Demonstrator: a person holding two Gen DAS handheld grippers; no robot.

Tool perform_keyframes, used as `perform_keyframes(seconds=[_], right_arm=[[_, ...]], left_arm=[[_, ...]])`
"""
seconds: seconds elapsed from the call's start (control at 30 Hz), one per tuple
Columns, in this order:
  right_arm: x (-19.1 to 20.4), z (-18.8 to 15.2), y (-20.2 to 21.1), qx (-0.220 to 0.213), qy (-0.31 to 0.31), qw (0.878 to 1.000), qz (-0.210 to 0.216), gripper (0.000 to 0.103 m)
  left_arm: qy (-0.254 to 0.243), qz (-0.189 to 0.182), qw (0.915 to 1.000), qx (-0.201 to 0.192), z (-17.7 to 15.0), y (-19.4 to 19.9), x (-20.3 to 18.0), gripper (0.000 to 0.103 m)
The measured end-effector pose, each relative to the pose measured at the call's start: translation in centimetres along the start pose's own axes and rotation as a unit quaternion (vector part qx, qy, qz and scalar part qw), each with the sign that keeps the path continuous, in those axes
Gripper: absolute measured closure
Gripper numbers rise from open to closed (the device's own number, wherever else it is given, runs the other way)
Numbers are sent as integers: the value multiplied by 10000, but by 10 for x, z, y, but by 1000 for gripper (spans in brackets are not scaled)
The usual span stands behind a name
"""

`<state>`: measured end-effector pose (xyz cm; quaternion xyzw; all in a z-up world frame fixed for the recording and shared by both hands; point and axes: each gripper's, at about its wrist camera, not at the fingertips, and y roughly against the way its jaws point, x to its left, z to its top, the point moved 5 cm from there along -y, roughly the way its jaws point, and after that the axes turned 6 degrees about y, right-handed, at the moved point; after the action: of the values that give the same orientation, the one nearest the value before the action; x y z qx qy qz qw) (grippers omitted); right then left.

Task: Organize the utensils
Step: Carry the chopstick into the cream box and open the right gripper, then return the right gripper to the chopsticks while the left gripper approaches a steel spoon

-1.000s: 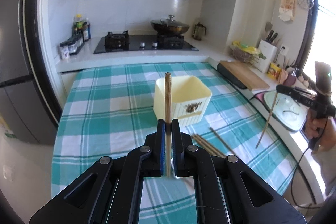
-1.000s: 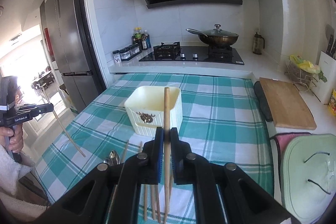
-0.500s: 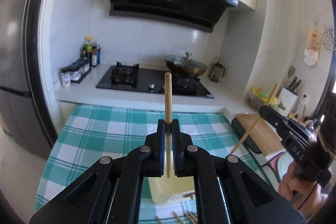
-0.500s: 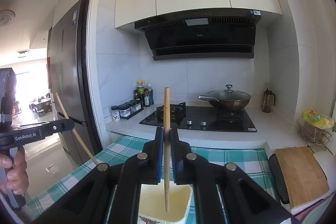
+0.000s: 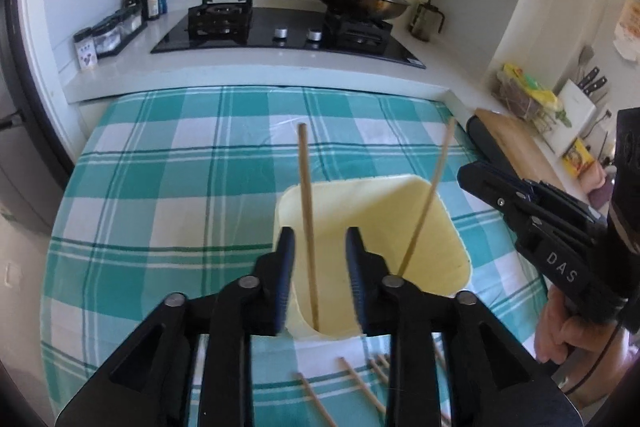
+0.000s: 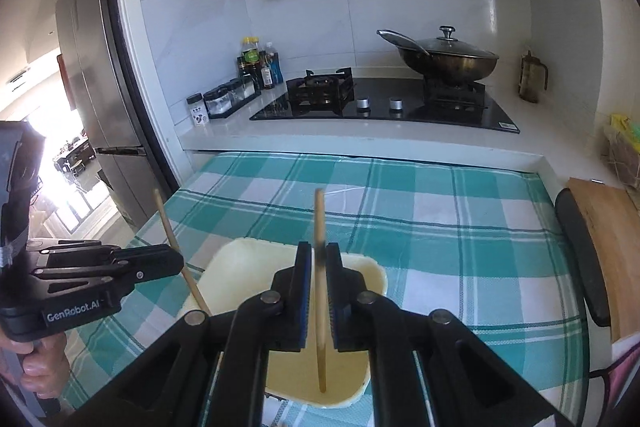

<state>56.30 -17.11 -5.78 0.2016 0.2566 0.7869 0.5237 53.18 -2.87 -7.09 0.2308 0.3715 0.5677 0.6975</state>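
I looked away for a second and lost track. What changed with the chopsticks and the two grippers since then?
Both grippers carried their chopsticks over the yellow bin and lowered the tips in. The left gripper is opening, its chopstick loose between the fingers; the right gripper is opening too. The spare chopsticks stayed on the cloth.

A second ago both tools were clamped on upright chopsticks short of the yellow bin (image 5: 448, 227); now both hang over it with the sticks' lower ends inside. The left tool (image 5: 320, 243) is opening its jaws, and its chopstick (image 5: 307, 211) stands free between them, no pad pressing it. The right tool (image 6: 319, 259) is also starting to open, a narrow gap showing beside its chopstick (image 6: 319, 227).
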Motion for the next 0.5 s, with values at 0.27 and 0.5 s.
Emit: perform_keyframes(seconds=[0.27,0.5], right_arm=[[-11,-15,67,-273,-53,9995,-150,63],[-24,-150,139,133,-96,9991,-384,63]], left_arm=[[-421,122,9990,-56,-62,71,34,31],[-3,341,9991,257,-211,87,79,25]])
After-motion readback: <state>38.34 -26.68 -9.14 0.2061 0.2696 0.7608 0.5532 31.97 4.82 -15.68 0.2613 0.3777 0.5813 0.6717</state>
